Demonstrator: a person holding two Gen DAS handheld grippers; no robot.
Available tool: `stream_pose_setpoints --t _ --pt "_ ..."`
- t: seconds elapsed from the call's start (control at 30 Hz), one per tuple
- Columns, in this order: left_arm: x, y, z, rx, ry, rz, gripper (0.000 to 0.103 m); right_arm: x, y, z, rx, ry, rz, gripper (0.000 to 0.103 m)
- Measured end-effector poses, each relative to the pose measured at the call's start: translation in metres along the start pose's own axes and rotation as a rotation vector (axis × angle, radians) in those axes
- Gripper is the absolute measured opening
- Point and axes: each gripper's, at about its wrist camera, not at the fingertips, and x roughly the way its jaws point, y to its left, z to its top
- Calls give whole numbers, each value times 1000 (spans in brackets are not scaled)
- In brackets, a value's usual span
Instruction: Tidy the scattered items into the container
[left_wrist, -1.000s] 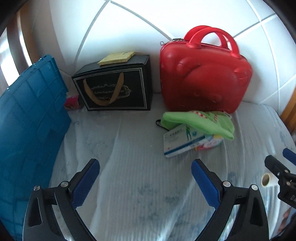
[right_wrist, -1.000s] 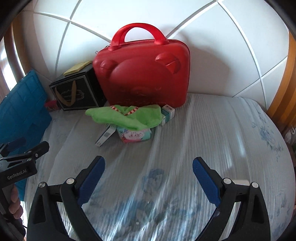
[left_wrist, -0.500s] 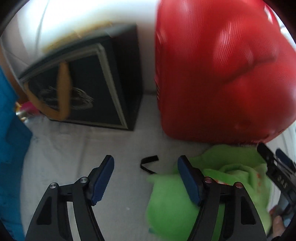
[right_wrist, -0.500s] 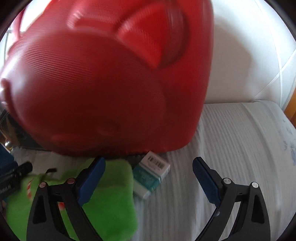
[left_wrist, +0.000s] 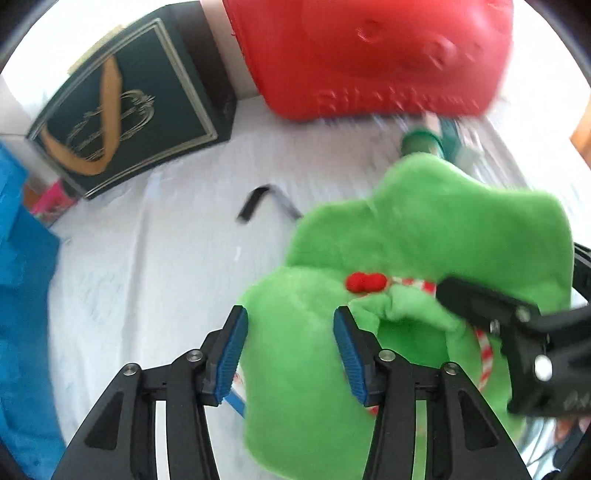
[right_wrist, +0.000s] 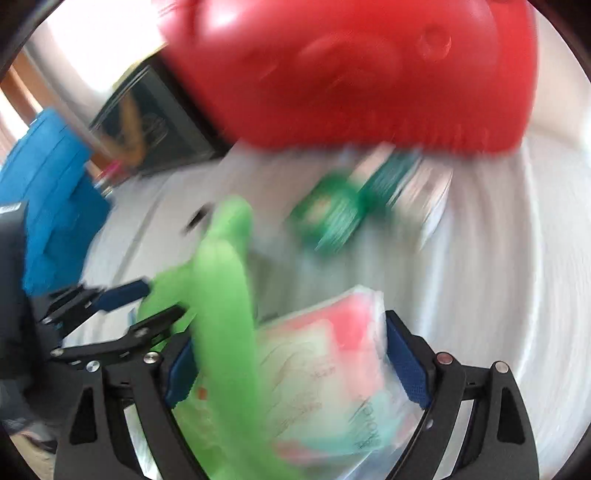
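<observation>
A green plush cloth (left_wrist: 424, 240) with red-and-white trim lies heaped on the white bed sheet (left_wrist: 147, 277). My left gripper (left_wrist: 291, 347) points down onto its near end; its jaws are closing and both pads touch the cloth between them. My right gripper (right_wrist: 291, 369) straddles a pink and teal tissue pack (right_wrist: 332, 350) partly under the cloth (right_wrist: 221, 277). Its jaws are closing but stand wide; its left pad is hidden by cloth. The blue crate (left_wrist: 22, 295) stands at the left. Each gripper shows in the other's view: right (left_wrist: 517, 332), left (right_wrist: 122, 306).
A red hard case (left_wrist: 369, 55) and a black gift bag (left_wrist: 122, 110) stand against the white headboard. A small green box (right_wrist: 332, 218) and a teal-and-white box (right_wrist: 399, 177) lie by the case. A black strap (left_wrist: 255, 203) lies on the sheet, a pink item (left_wrist: 51, 203) beside the bag.
Both grippers have dropped and moved forward onto the pile by the red case. The left jaws have narrowed around the green cloth; the right gripper now straddles the tissue pack.
</observation>
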Motion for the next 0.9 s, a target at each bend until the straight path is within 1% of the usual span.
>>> stream_pose_setpoints --t 0.03,0.1,0.13,0.17,0.23,0.27,0.33,0.37,0.4,0.47,0.53,0.57,0.6,0.67,0.7,0.73,0.8,0.83,0.9 --pt "-7 3 -7 -7 0 -7 49 -5 5 -14 9 17 7 90" --pt "-26 11 -10 -42 -36 -7 55 -17 12 -34 21 48 19 90" --pt "-36 16 -11 -60 -55 -6 65 -25 14 -41 23 54 21 90" --pt "-44 21 -8 -85 -81 0 75 -37 15 -43 17 30 8 90" --pt "-56 28 5 -130 -134 13 81 -63 8 -34 20 -71 -64 90" --pt "-59 29 14 -149 -159 19 81 -73 3 -26 31 -123 -97 90" --pt "-51 34 37 -178 -183 14 81 -85 -10 -8 72 -210 -137 90" --pt "-43 31 47 -180 -181 0 81 -89 -16 2 91 -250 -156 90" --pt "-35 27 57 -179 -176 -17 81 -86 -20 12 102 -270 -169 90" --pt "-16 16 79 -172 -165 -40 81 -71 -30 35 113 -273 -176 90" --pt "3 8 102 -168 -162 -3 81 -52 -44 52 137 -270 -185 90" --pt "14 6 112 -182 -154 25 81 -45 -52 60 151 -270 -209 90" --pt "25 6 123 -200 -145 54 79 -37 -55 67 161 -268 -255 90" --pt "46 6 133 -226 -114 60 72 -24 -63 79 177 -269 -338 90" --pt "56 6 138 -239 -97 60 71 -18 -69 81 183 -274 -381 90" --pt "66 5 140 -246 -79 31 71 -14 -74 83 191 -281 -418 90" --pt "82 -1 142 -240 -43 -35 71 -7 -85 83 223 -280 -431 90" --pt "84 -5 140 -230 -38 -77 71 -4 -89 83 233 -269 -424 90" --pt "77 -14 137 -182 -65 -71 69 -1 -89 84 217 -216 -364 90"
